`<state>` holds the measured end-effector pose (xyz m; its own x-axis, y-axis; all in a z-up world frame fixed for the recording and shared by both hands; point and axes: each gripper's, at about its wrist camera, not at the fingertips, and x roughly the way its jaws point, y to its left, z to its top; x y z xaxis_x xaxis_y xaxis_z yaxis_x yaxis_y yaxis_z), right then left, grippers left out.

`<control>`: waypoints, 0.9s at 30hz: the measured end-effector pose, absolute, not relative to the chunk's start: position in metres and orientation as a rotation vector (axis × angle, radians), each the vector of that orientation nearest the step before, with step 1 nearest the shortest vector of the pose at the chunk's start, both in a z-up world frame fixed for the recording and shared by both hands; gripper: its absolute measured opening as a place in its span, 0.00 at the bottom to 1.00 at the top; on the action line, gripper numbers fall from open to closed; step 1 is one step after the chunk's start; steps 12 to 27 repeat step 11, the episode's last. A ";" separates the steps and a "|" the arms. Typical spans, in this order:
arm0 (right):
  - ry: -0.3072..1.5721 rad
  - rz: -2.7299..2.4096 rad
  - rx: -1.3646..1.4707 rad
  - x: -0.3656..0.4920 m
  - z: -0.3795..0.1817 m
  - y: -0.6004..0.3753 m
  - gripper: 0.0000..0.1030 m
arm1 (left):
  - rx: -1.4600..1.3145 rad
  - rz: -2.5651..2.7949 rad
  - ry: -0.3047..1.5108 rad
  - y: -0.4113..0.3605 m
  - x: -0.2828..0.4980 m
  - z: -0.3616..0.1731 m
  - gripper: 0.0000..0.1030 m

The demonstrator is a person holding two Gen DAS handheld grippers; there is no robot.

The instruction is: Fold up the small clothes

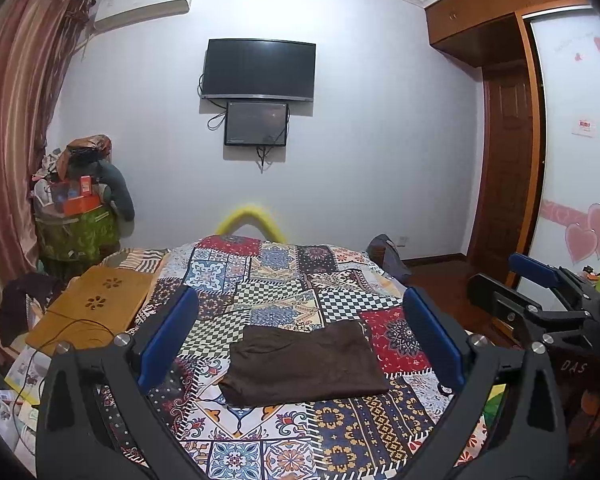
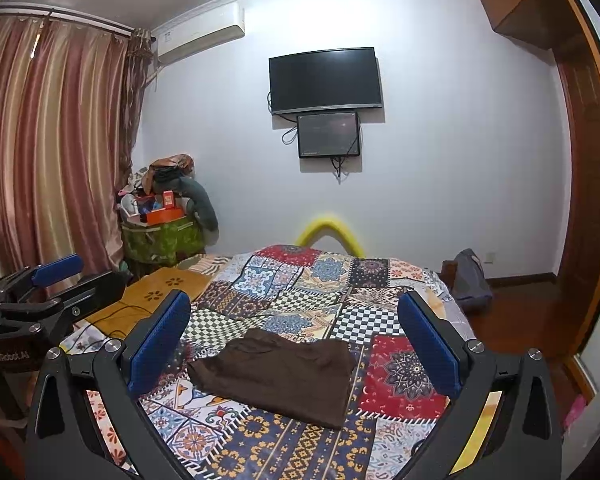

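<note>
A dark brown garment (image 1: 304, 364) lies flat on the patchwork bedspread (image 1: 260, 280), in the lower middle of both wrist views. It already forms a rough rectangle with a thicker, doubled-looking edge along its lower left side, so it seems to be at least partly folded; what kind of garment it is cannot be told. The cloth looks thin, soft and light, with shallow wrinkles across the top. It should drape and sag once lifted, and the layers may slide apart if only the upper one is caught. The best hold would be at two corners of one short side, pinching through all layers, so the fold carries over evenly.

The left gripper (image 1: 300, 344) hangs above the bed with its blue pads spread wide on either side of the garment, holding nothing. The right gripper (image 2: 296, 344) is likewise parted wide and empty, framing the cloth from a little further right. Each shows in the other's view at the frame edge, well clear of the fabric.

Further out, a yellow wooden lap tray (image 1: 96, 304) rests at the left of the bed. A dark television (image 1: 258, 70) hangs on the white wall in the upper middle, and striped curtains (image 2: 52, 140) fill the left.
</note>
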<state>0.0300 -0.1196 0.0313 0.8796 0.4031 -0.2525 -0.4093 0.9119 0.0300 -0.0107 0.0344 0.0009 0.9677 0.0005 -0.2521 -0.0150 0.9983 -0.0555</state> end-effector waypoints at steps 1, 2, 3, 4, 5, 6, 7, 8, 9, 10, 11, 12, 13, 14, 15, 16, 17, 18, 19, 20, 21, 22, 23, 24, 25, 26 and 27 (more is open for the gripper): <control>0.259 0.424 -0.023 0.030 0.031 -0.120 1.00 | -0.055 0.008 0.256 0.034 -0.010 0.001 1.00; 0.260 0.424 -0.022 0.031 0.031 -0.120 1.00 | -0.053 0.009 0.257 0.033 -0.010 0.000 1.00; 0.261 0.423 -0.021 0.031 0.032 -0.120 1.00 | -0.053 0.013 0.257 0.032 -0.009 0.000 1.00; 0.261 0.423 -0.021 0.032 0.031 -0.120 1.00 | -0.053 0.014 0.257 0.032 -0.009 0.000 1.00; 0.262 0.423 -0.021 0.032 0.031 -0.120 1.00 | -0.053 0.012 0.259 0.032 -0.008 -0.001 1.00; 0.263 0.423 -0.021 0.032 0.031 -0.120 1.00 | -0.054 0.011 0.260 0.032 -0.008 -0.001 1.00; 0.263 0.423 -0.021 0.032 0.031 -0.120 1.00 | -0.056 0.011 0.261 0.032 -0.008 -0.001 1.00; 0.264 0.424 -0.021 0.032 0.031 -0.120 1.00 | -0.057 0.011 0.261 0.032 -0.008 -0.001 1.00; 0.265 0.424 -0.020 0.032 0.031 -0.121 1.00 | -0.057 0.010 0.263 0.032 -0.007 -0.002 1.00; 0.267 0.425 -0.018 0.033 0.030 -0.121 1.00 | -0.057 0.010 0.266 0.031 -0.006 -0.001 1.00; 0.268 0.425 -0.017 0.033 0.030 -0.121 1.00 | -0.059 0.009 0.269 0.032 -0.005 -0.001 1.00; 0.268 0.425 -0.017 0.033 0.030 -0.121 1.00 | -0.059 0.009 0.269 0.032 -0.005 -0.001 1.00; 0.268 0.425 -0.017 0.033 0.030 -0.121 1.00 | -0.059 0.009 0.269 0.032 -0.005 -0.001 1.00; 0.268 0.425 -0.017 0.033 0.030 -0.121 1.00 | -0.059 0.009 0.269 0.032 -0.005 -0.001 1.00; 0.268 0.425 -0.017 0.033 0.030 -0.121 1.00 | -0.059 0.009 0.269 0.032 -0.005 -0.001 1.00; 0.268 0.425 -0.017 0.033 0.030 -0.121 1.00 | -0.059 0.009 0.269 0.032 -0.005 -0.001 1.00; 0.268 0.425 -0.017 0.033 0.030 -0.121 1.00 | -0.059 0.009 0.269 0.032 -0.005 -0.001 1.00; 0.268 0.425 -0.017 0.033 0.030 -0.121 1.00 | -0.059 0.009 0.269 0.032 -0.005 -0.001 1.00; 0.268 0.425 -0.017 0.033 0.030 -0.121 1.00 | -0.059 0.009 0.269 0.032 -0.005 -0.001 1.00; 0.268 0.425 -0.017 0.033 0.030 -0.121 1.00 | -0.059 0.009 0.269 0.032 -0.005 -0.001 1.00; 0.268 0.425 -0.017 0.033 0.030 -0.121 1.00 | -0.059 0.009 0.269 0.032 -0.005 -0.001 1.00; 0.268 0.425 -0.017 0.033 0.030 -0.121 1.00 | -0.059 0.009 0.269 0.032 -0.005 -0.001 1.00; 0.268 0.425 -0.017 0.033 0.030 -0.121 1.00 | -0.059 0.009 0.269 0.032 -0.005 -0.001 1.00; 0.268 0.425 -0.017 0.033 0.030 -0.121 1.00 | -0.059 0.009 0.269 0.032 -0.005 -0.001 1.00; 0.268 0.425 -0.017 0.033 0.030 -0.121 1.00 | -0.059 0.009 0.269 0.032 -0.005 -0.001 1.00; 0.268 0.425 -0.017 0.033 0.030 -0.121 1.00 | -0.059 0.009 0.269 0.032 -0.005 -0.001 1.00; 0.268 0.425 -0.017 0.033 0.030 -0.121 1.00 | -0.059 0.009 0.269 0.032 -0.005 -0.001 1.00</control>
